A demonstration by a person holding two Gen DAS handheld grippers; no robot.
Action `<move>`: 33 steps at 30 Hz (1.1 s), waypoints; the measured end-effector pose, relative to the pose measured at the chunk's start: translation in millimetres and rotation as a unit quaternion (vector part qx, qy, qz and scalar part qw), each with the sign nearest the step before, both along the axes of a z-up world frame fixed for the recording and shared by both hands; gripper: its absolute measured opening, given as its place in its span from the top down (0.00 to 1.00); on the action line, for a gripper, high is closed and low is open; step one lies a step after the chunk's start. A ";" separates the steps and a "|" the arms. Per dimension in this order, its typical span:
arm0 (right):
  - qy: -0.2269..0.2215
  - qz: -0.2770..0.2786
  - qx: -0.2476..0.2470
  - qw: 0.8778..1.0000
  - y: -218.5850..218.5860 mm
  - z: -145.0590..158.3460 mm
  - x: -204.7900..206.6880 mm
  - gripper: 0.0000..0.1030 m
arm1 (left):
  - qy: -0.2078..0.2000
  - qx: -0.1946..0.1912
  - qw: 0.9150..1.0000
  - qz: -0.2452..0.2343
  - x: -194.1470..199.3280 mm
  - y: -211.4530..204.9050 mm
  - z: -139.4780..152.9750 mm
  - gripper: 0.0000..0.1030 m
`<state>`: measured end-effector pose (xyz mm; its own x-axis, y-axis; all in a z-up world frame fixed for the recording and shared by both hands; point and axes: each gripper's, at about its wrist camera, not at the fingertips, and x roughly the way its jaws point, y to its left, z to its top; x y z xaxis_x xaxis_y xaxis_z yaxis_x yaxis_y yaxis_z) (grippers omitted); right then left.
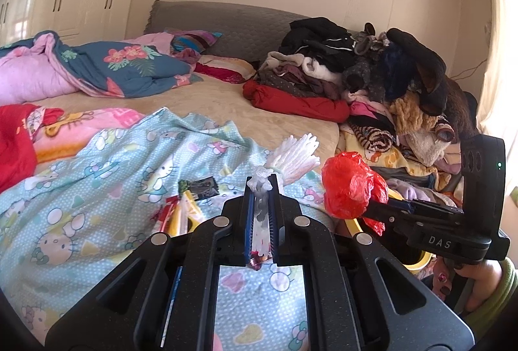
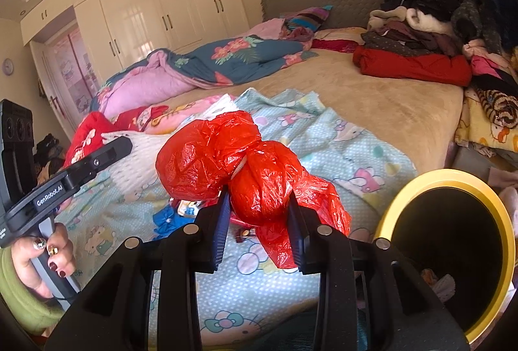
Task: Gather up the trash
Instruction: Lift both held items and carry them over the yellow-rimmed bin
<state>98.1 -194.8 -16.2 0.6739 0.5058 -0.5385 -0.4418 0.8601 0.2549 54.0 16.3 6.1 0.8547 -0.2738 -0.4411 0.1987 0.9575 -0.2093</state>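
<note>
My left gripper (image 1: 261, 189) is shut on a crumpled white wrapper (image 1: 293, 155), whose fringed end fans out past the fingertips. To its right, my right gripper (image 1: 369, 207) is shut on a knotted red plastic bag (image 1: 351, 189). In the right wrist view the red plastic bag (image 2: 252, 176) bulges between the jaws of the right gripper (image 2: 259, 202), lifted off the bed. The left gripper (image 2: 123, 145) reaches in from the left there. A yellow-rimmed bin (image 2: 395, 205) stands low at the right with some scraps inside. Loose wrappers (image 1: 200, 187) lie on the cartoon-cat sheet (image 1: 97, 189).
A tall clothes pile (image 1: 372, 75) fills the bed's right side. A floral quilt (image 1: 113, 66) lies bunched at the far left. More wrappers, red and yellow (image 1: 176, 215) and blue (image 2: 166, 220), lie on the sheet. A person's hand (image 2: 39, 263) holds the left handle. White wardrobes (image 2: 145, 17) stand behind.
</note>
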 end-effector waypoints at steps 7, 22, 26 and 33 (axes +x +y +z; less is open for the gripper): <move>-0.004 -0.025 0.015 1.000 -23.5 3.8 2.2 0.70 | -0.002 0.012 1.000 -0.016 4.1 -23.6 2.2 0.96; -0.006 -0.087 0.042 0.995 -84.5 5.2 6.3 0.70 | 0.004 0.024 0.999 -0.048 14.2 -64.1 -0.3 0.96; -0.005 -0.102 0.048 0.994 -97.4 4.3 6.6 0.70 | 0.005 0.026 0.998 -0.055 15.3 -72.5 -1.3 0.96; -0.005 -0.129 0.051 0.990 -119.0 2.5 7.4 0.70 | 0.009 0.028 0.997 -0.071 15.4 -88.2 -5.5 0.96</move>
<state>105.4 -313.8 -13.7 0.7923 0.3679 -0.4868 -0.2136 0.9145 0.3435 69.4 -71.9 0.6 0.8007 -0.3662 -0.4741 0.3299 0.9301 -0.1612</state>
